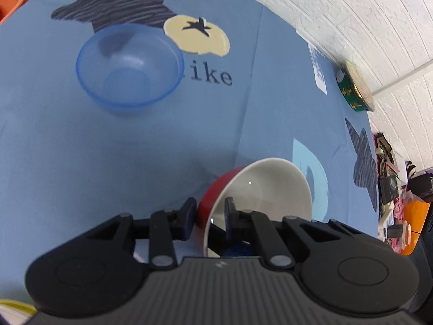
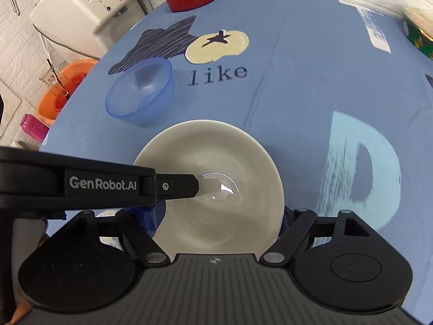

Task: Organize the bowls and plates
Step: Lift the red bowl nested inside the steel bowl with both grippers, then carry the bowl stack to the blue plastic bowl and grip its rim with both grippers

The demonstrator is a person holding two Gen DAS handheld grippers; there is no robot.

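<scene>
Red bowl point(image 1: 259, 189): white inside, tipped, lifted off the blue cloth point(image 1: 108, 162), nearer you than the blue bowl point(image 1: 128, 67).
Left gripper point(image 1: 209, 215): your jaws pinch its rim, one finger each side.
Right gripper point(image 2: 219, 219): spread wide around that bowl, contact's not clear tbh.

Plastic bowl point(image 2: 142, 94) behind ceramic bowl point(image 2: 216, 184)

We seem to be in a lived-in home. Ahead of our grippers spreads a blue printed tablecloth point(image 2: 297, 86) bearing the word "like". Beyond its far left edge stand a white countertop appliance point(image 2: 89, 2), an orange basin point(image 2: 65, 86) and a white brick-pattern wall point(image 1: 351, 13); household clutter point(image 1: 392, 189) piles up far right.
</scene>
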